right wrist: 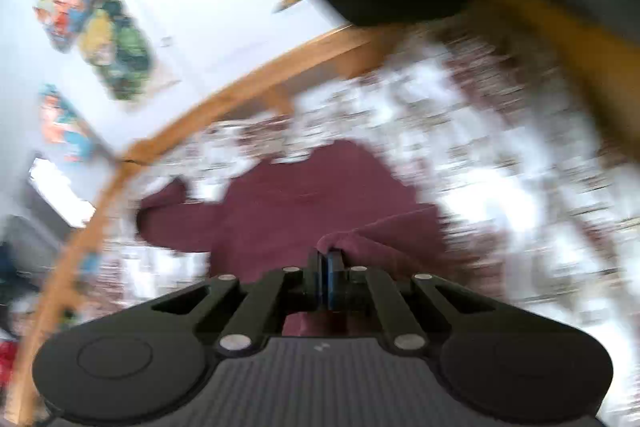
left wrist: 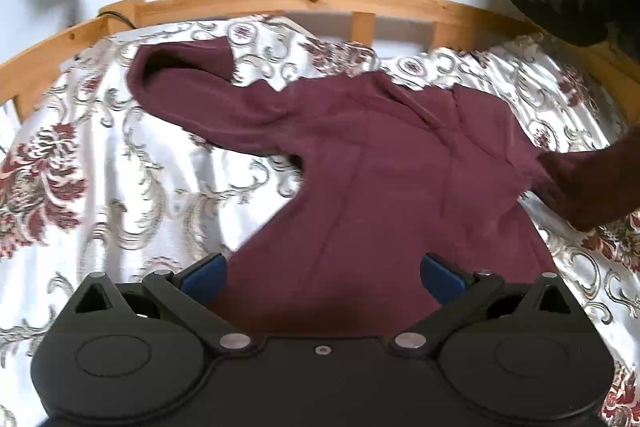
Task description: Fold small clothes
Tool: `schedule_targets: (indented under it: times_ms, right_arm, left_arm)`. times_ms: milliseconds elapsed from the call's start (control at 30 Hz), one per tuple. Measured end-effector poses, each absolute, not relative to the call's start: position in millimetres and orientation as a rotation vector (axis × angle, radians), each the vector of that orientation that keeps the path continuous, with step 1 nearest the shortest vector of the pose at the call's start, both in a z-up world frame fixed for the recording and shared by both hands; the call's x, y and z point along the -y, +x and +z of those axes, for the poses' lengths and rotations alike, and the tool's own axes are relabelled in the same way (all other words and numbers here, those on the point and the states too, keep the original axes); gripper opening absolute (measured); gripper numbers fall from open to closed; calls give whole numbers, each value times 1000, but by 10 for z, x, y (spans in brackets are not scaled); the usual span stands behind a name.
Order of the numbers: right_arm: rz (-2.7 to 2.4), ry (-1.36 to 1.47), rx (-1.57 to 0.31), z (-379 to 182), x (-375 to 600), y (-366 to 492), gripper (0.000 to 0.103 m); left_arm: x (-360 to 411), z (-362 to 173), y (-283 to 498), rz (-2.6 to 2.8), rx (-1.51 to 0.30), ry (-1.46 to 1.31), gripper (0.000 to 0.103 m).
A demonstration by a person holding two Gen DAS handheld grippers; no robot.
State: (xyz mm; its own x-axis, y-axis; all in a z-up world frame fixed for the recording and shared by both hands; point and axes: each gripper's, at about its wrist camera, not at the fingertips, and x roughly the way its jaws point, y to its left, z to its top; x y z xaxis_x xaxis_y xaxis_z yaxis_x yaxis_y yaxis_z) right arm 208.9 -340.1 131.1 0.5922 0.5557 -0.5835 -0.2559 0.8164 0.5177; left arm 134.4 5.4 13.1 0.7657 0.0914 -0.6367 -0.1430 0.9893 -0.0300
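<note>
Maroon top (left wrist: 360, 155) lies beneath the wide-open left hand-held gripper (left wrist: 322, 273); right hand-held gripper (right wrist: 329, 259) pinches its fabric.

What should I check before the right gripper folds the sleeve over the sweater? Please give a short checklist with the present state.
1. Right gripper shut on the sleeve: ok, cloth is pinched between the pads.
2. Left gripper free: ok, jaws open, only over the sweater.
3. Other sleeve flat: not ok, it lies spread out to the side, cuff gaping.
4. Body smooth: not ok, wrinkles near the collar.
5. Room on the bedspread: ok.
6. How much cloth the pads hold: cannot tell, right view blurred.
</note>
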Motion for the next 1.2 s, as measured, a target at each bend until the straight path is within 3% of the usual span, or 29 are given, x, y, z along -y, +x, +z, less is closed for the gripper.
schedule_targets:
  times_ms: [400,467,500,533,600,667,733,933,1200]
  right_arm:
    - [674,102,-890,582,1229,2681,5]
    - [689,93,-882,449,1091,2678,13]
    - [700,98,-878,397,1094,2643,29]
    - [714,105,-874,360,1120,2607,51]
    - [737,105,-849,325,1243,2515,69]
    - [722,82,-809,306,1443,2407,76]
    - [667,66,-768,299,1685,2314,93]
    - [332,-74,-657,10,2471,1979,101]
    - [164,-223,-695,-580,2709,1975,97]
  left_arm:
    - [-689,75,1203,250,-715,-144,102]
    - [-720,45,1223,255,-723,-150,102]
    - [-729,33,1241,253,-729,-154,102]
    - [-734,27,1256,247,-734,-158,102]
    - [-716,22,1277,225,-733,-160,102]
    - [-672,32,1297,196,-724,-156,102]
    - [-614,44,1324,159,-708,-153,102]
    - [-364,40,1535,101,-691,-67,102]
    - [-10,6,2093,2,-642,77,102]
